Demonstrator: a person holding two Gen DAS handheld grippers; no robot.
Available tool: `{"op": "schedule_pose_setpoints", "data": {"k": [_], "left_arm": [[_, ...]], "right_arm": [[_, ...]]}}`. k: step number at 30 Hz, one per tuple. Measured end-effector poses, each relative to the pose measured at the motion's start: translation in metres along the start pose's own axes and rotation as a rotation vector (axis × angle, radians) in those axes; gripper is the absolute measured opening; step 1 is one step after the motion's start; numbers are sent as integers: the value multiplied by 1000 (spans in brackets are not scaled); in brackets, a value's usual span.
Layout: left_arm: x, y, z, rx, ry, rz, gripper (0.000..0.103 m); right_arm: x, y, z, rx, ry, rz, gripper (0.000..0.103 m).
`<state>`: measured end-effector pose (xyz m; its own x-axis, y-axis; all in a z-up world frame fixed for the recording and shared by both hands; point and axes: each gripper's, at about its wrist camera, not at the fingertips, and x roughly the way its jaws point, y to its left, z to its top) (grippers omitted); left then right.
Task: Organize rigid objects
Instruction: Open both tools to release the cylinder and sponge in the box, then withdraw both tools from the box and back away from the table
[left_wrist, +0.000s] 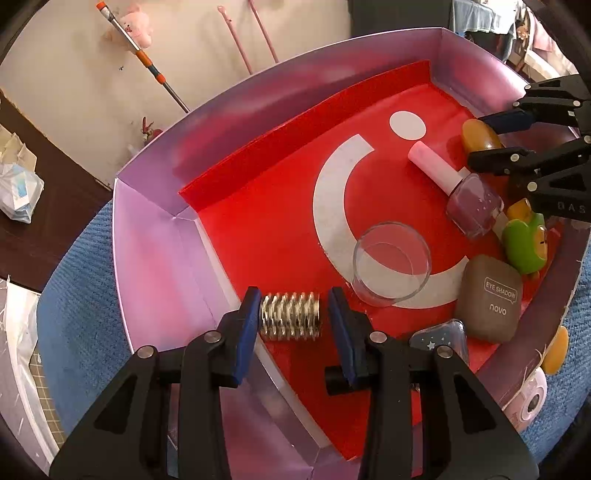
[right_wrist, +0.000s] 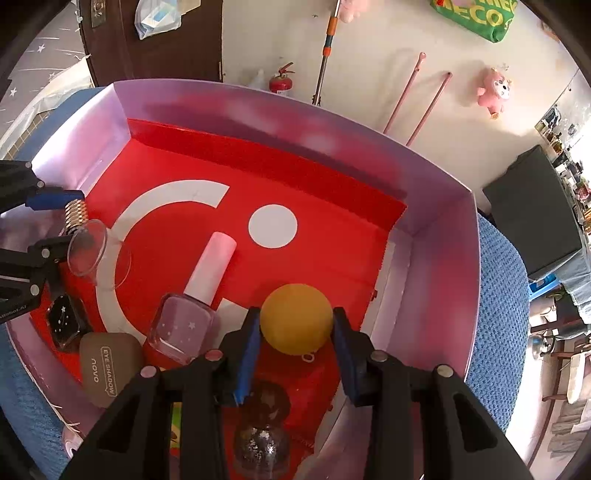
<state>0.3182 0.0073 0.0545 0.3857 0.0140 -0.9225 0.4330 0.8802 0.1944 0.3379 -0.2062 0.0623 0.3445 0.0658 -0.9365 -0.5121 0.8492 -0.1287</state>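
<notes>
One big lilac cardboard box (left_wrist: 147, 236) with a glossy red floor holds everything I see. Near its centre lies a clear glass cup (left_wrist: 391, 258); beside it a taupe pebble case (left_wrist: 491, 295) reads "EYE SHADOW novo". My right gripper (right_wrist: 297, 325) clamps a matte yellow ball (right_wrist: 295, 317). My left gripper (left_wrist: 291, 314) straddles a ridged silver metal coil (left_wrist: 290, 315), jaws apart.

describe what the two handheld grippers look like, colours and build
Both the left gripper and the right gripper are black plastic scissor-style linkages with round silver rivets at the pivots. Each finger ends in a flat blue pad. No cables, hands or sleeves show.
</notes>
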Motion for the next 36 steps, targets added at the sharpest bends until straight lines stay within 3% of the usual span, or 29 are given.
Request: {"op": "schedule_pose_setpoints", "data": {"k": [7,10,20,22,23,30,32,36], "left_arm": [[-10,1,-2,-8,-25,5,37],[-19,3,-4,-23,-44,7,55],[-56,9,-19,-79,-134,-23,56],[-67,8,-23,-89,-166,-37,62],[-72,9,-25,-96,-183,-41,66],[-112,4,-42,-153,-302,-76,69],[-123,1,-45,-165,-343,-83,77],[-143,-6,-59,-198,-418,-110,77]], "right_arm": [[-1,2,0,2,0,7,46],[-2,5,0,1,-2,5,48],[-26,7,-9,16,-48,0,57],[-33,7,-11,22,-62,3,58],[-38,7,-12,27,-72,3,58],[-94,7,-31,55,-187,26,67],[-108,7,-34,62,-223,36,69],[-145,13,-56,74,-321,49,81]]}}
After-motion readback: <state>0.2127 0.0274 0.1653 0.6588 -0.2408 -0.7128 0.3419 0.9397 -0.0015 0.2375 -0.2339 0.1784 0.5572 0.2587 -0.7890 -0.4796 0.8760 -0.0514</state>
